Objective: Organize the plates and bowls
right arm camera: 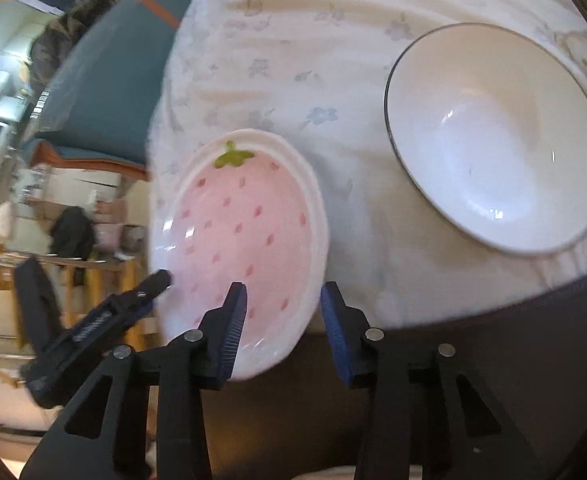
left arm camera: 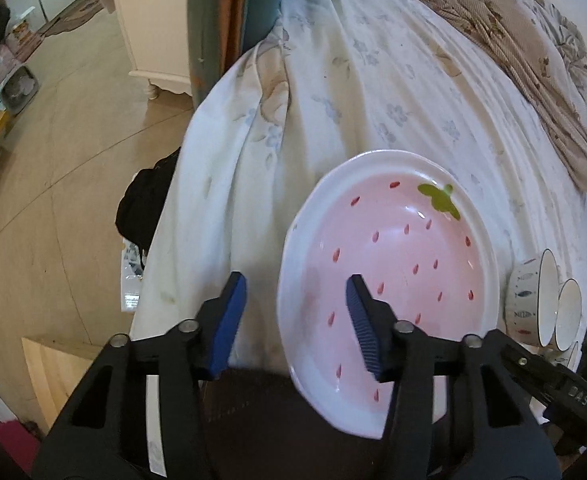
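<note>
A pink strawberry-pattern plate [left arm camera: 397, 264] with a white rim lies on the white floral sheet, its near edge over the bed's edge. My left gripper [left arm camera: 295, 316] is open, its jaws astride the plate's left rim. In the right wrist view the same plate [right arm camera: 245, 232] shows, and my right gripper [right arm camera: 283, 312] is open with its jaws astride the plate's near right rim. A white bowl with a dark rim [right arm camera: 493, 140] sits on the sheet to the right. White bowls with a blue fish pattern [left arm camera: 545, 300] show at the right edge of the left wrist view.
The bed's white floral sheet [left arm camera: 373, 80] runs back to a beige patterned quilt [left arm camera: 533, 60]. A black bag [left arm camera: 145, 204] hangs by the bed's left side above a tan floor [left arm camera: 53, 160]. The other gripper's body [right arm camera: 97, 324] shows at the left.
</note>
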A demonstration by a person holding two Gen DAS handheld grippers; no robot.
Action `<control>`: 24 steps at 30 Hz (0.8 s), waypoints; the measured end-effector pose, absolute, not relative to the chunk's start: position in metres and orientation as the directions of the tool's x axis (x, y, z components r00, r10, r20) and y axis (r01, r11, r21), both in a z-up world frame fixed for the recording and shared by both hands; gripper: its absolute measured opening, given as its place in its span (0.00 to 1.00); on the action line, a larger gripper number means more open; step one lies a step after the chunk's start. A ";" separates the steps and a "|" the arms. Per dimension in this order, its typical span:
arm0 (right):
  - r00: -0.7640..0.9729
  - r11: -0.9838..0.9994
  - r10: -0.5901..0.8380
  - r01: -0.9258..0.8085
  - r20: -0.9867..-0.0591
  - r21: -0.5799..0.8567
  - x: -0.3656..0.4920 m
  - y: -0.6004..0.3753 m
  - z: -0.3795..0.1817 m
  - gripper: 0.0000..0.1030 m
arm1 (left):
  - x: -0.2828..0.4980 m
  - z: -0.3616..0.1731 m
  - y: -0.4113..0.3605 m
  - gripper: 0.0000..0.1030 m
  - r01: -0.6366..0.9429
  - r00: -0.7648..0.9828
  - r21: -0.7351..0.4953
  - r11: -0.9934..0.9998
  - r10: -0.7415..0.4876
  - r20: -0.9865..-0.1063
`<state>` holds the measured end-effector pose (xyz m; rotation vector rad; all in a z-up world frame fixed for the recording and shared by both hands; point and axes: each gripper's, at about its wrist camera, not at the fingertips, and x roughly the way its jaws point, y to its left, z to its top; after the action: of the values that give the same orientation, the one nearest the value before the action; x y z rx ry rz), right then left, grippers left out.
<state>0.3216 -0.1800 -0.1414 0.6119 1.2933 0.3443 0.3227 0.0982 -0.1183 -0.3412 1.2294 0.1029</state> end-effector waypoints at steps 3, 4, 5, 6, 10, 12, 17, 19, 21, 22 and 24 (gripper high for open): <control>0.241 0.799 0.556 0.109 -0.795 0.592 0.331 -0.178 -0.153 0.32 | 0.333 -0.125 0.097 0.38 -0.228 0.316 -0.205 0.952 -0.127 -0.940; 0.237 0.800 0.555 0.109 -0.797 0.589 0.333 -0.176 -0.156 0.31 | 0.336 -0.128 0.096 0.38 -0.221 0.311 -0.195 0.956 -0.121 -0.943; 0.235 0.804 0.552 0.105 -0.800 0.586 0.335 -0.175 -0.158 0.29 | 0.338 -0.130 0.095 0.38 -0.213 0.304 -0.188 0.959 -0.118 -0.945; 0.231 0.809 0.548 0.099 -0.804 0.580 0.337 -0.173 -0.161 0.28 | 0.340 -0.133 0.094 0.37 -0.206 0.297 -0.181 0.962 -0.115 -0.948; 0.225 0.816 0.541 0.093 -0.811 0.570 0.341 -0.170 -0.169 0.25 | 0.342 -0.136 0.091 0.37 -0.180 0.305 -0.172 0.969 -0.111 -0.946; 0.226 0.819 0.538 0.090 -0.812 0.567 0.343 -0.168 -0.171 0.25 | 0.343 -0.136 0.088 0.31 -0.163 0.311 -0.170 0.972 -0.112 -0.944; 0.229 0.834 0.518 0.077 -0.824 0.546 0.344 -0.163 -0.171 0.25 | 0.343 -0.132 0.089 0.30 -0.200 0.316 -0.159 0.967 -0.090 -0.945; 0.230 0.830 0.534 0.036 -0.813 0.556 0.341 -0.162 -0.165 0.23 | 0.340 -0.127 0.091 0.27 -0.204 0.325 -0.156 0.966 -0.083 -0.942; 0.234 0.821 0.553 0.009 -0.799 0.571 0.336 -0.164 -0.159 0.18 | 0.335 -0.121 0.090 0.25 -0.188 0.336 -0.167 0.968 -0.096 -0.937; 0.241 0.814 0.563 0.004 -0.791 0.580 0.334 -0.165 -0.155 0.18 | 0.333 -0.118 0.090 0.25 -0.185 0.336 -0.168 0.968 -0.098 -0.937; 0.254 0.819 0.557 -0.006 -0.791 0.574 0.326 -0.167 -0.145 0.18 | 0.326 -0.112 0.088 0.25 -0.184 0.333 -0.167 0.969 -0.099 -0.938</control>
<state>0.3260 -0.1670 -0.1450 0.5163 1.2682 0.4056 0.3258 0.0876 -0.1125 -0.2617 1.2342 0.0562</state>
